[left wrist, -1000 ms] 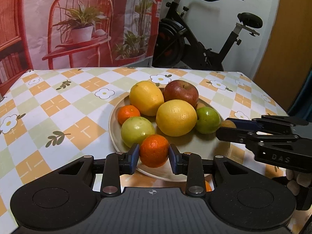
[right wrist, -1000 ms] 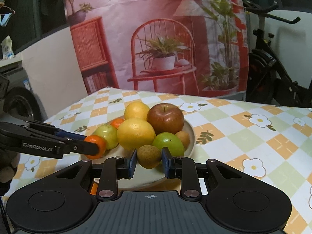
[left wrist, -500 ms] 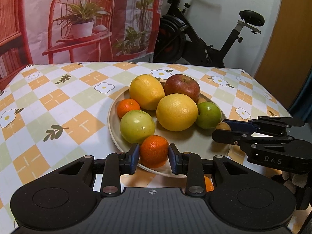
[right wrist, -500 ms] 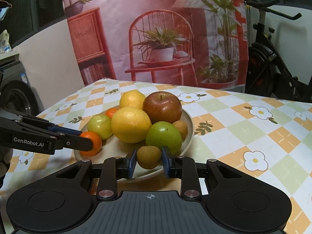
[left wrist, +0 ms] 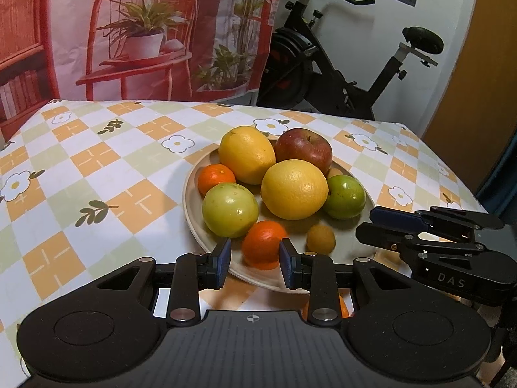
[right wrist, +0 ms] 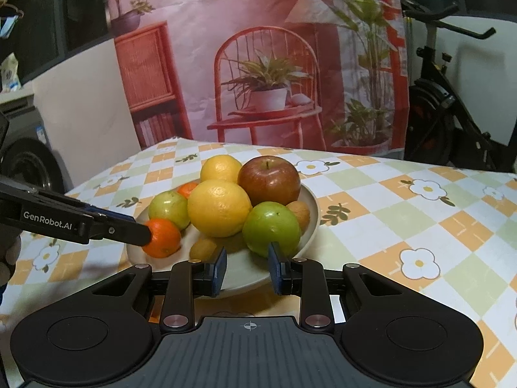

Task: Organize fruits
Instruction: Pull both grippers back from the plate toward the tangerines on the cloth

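Nine fruits [left wrist: 294, 189] on one plate [left wrist: 190, 194]

Matt beige plate [left wrist: 194, 213], prob. ceramic; glossy red apple [left wrist: 303, 147]; smooth checked tablecloth [left wrist: 97, 168].

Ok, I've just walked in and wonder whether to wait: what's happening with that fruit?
A person with a gripper in each hand is arranging fruit on a beige plate. The left gripper sits at the near mandarin, its pads not clamping it. The right gripper is empty, jaws apart, and a small brown fruit lies beside its fingertips. Both fruits rest on the plate.
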`<action>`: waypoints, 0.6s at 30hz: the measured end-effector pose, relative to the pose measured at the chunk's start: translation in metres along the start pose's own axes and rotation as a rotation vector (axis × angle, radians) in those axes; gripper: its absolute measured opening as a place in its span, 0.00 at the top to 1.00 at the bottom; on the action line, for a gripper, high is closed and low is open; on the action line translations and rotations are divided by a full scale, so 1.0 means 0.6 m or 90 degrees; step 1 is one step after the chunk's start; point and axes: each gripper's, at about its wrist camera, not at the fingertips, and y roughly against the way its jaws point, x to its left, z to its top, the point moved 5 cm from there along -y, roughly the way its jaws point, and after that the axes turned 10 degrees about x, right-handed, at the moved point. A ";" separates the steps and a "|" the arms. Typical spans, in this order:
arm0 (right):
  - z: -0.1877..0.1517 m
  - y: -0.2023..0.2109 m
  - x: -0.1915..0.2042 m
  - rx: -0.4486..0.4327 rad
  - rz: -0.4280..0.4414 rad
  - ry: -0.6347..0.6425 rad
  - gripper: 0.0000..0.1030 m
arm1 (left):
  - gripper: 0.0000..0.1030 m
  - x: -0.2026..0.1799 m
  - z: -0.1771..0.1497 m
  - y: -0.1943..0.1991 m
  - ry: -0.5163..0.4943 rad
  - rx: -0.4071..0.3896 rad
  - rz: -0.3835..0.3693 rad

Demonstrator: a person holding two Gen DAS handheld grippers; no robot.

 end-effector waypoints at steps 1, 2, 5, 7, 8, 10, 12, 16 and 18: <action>-0.001 0.002 -0.001 -0.002 0.001 -0.004 0.75 | 0.66 0.000 -0.001 0.001 0.002 0.001 0.001; -0.002 0.004 -0.002 -0.004 0.003 -0.008 0.75 | 0.66 0.001 -0.002 0.002 0.006 0.002 0.001; -0.006 0.011 -0.004 -0.006 0.001 -0.021 0.74 | 0.66 0.004 -0.005 0.007 0.021 0.005 -0.003; -0.012 0.016 -0.007 -0.003 0.004 -0.035 0.71 | 0.66 0.005 -0.008 0.014 0.029 0.002 -0.008; -0.016 0.019 -0.006 -0.001 0.004 -0.039 0.71 | 0.66 0.004 -0.010 0.017 0.032 0.001 -0.011; -0.025 0.027 -0.004 -0.002 0.006 -0.044 0.71 | 0.66 0.003 -0.014 0.023 0.038 0.001 -0.018; -0.029 0.035 0.001 -0.006 0.008 -0.043 0.71 | 0.66 -0.001 -0.018 0.026 0.040 0.003 -0.026; -0.037 0.048 0.014 -0.009 0.015 -0.036 0.71 | 0.66 -0.009 -0.027 0.031 0.037 0.007 -0.036; -0.040 0.054 0.020 -0.008 0.023 -0.033 0.71 | 0.66 -0.013 -0.029 0.033 0.037 0.008 -0.040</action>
